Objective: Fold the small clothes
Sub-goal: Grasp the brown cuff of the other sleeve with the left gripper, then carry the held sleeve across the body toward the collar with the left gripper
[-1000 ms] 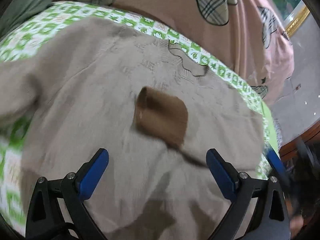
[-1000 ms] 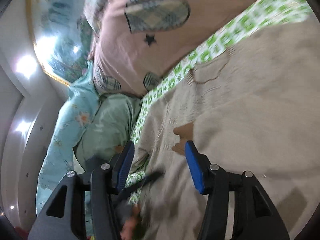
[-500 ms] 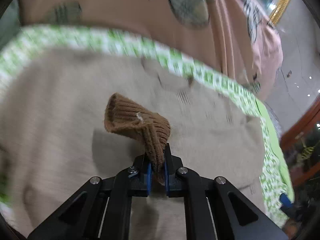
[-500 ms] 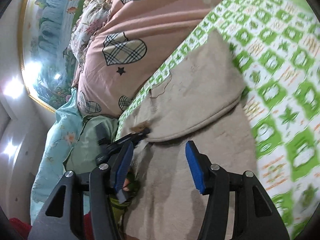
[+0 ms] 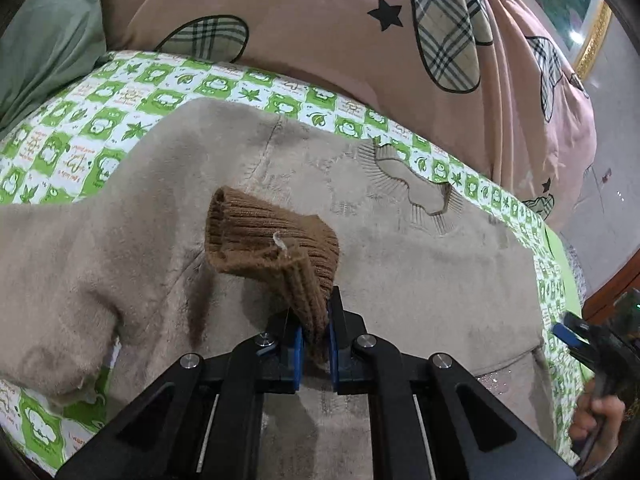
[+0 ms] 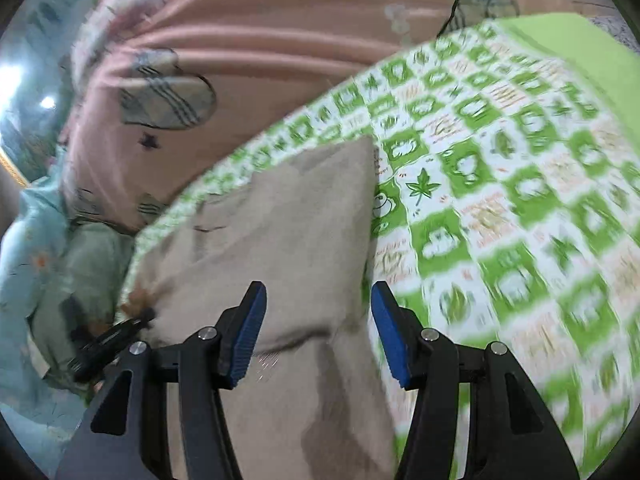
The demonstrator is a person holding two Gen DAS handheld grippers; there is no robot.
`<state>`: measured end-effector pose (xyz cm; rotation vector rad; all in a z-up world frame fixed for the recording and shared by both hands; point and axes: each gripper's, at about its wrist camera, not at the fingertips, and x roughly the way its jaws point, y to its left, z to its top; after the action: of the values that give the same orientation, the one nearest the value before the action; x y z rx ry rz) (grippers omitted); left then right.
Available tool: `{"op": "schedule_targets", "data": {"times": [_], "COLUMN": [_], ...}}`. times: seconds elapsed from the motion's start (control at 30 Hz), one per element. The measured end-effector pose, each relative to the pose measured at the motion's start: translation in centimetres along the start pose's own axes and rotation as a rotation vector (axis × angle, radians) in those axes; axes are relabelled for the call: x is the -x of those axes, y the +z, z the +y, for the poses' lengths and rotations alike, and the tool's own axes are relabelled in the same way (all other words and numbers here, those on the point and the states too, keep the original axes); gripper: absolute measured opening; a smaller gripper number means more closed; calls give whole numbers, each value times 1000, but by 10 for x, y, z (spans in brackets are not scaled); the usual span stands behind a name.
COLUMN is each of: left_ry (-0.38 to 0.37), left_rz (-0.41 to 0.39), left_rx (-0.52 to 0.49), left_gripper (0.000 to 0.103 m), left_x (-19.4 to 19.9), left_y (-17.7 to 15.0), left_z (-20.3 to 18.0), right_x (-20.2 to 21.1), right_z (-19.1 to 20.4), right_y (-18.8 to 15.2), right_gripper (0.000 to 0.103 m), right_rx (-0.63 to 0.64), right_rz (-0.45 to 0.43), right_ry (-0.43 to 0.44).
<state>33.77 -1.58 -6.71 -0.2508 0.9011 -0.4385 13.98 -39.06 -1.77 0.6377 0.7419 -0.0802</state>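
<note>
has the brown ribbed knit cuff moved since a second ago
Yes. The brown ribbed knit cuff was lying flat on the beige fleece garment; now it is lifted off it, pinched in the left gripper.

Green-checked sheet (image 5: pixel 120 100), upper left of left wrist view: small script in white squares, too small to read.

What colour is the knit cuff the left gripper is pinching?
Brown, ribbed knit cuff, clearest in the left wrist view.

I see a bed with a green checked sheet (image 5: pixel 132 100); a beige sweater (image 5: pixel 420 272) and a pink quilt (image 5: pixel 320 28) lie on it.
</note>
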Motion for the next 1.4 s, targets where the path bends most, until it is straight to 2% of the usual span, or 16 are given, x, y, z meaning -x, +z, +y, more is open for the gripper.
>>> {"op": "schedule_targets", "data": {"times": [0.13, 0.17, 0.2, 0.23, 0.37, 0.5, 0.6, 0.67, 0.7, 0.77, 0.83, 0.9, 0.97, 1.03, 1.17, 1.4], "left_ry": [-14, -14, -17, -33, -60, -56, -46, -46, -44, -18, 18, 85, 88, 72, 111, 297], "left_rz": [6, 5, 4, 4, 5, 31, 33, 39, 39, 32, 23, 29, 16, -12, -103, -184], "left_rx": [9, 0, -7, -12, -22, 16, 33, 43, 46, 48, 44, 27, 35, 60, 106, 215], "left_gripper": [9, 9, 9, 10, 20, 25, 28, 28, 28, 28, 28, 28, 29, 35, 58, 60], "left_x": [1, 2, 3, 4, 1, -1, 2, 2, 2, 6, 12, 21, 39, 61, 108, 159], "left_y": [-2, -2, -2, -2, -5, -9, -13, -14, -14, -15, -16, -18, -23, -31, -48, -38], "left_z": [0, -2, -4, -6, -11, -1, 8, 11, 12, 14, 17, 22, 31, 40, 61, 133], "right_x": [-42, -48, -51, -48, -19, -31, -7, 10, 9, -7, -28, -35, -26, -7, 20, 45], "right_z": [-8, -7, -5, -3, -2, -8, 4, 23, 34, 46, 48, 41, 36, 41, 59, 77], "right_y": [13, 13, 13, 13, 16, 13, 3, -9, -16, -27, -38, -41, -41, -43, -61, -111], "right_gripper": [56, 45, 23, 8, 8, 10, 11, 11, 12, 27, 31, 31, 31, 32, 43, 45], "right_rx": [-12, 1, 36, 56, 99, 96, 89, 123, 154, 193, 214, 191, 128, 127, 150, 151], "right_rz": [82, 93, 98, 94, 2, 47, -61, -130, -121, -20, 67, 92, 79, 48, 18, 57], "right_ry": [-6, -3, 7, 8, -56, -148, -237, -202, -143, -19, -55, -83, -46, -17, 46, 112]}}
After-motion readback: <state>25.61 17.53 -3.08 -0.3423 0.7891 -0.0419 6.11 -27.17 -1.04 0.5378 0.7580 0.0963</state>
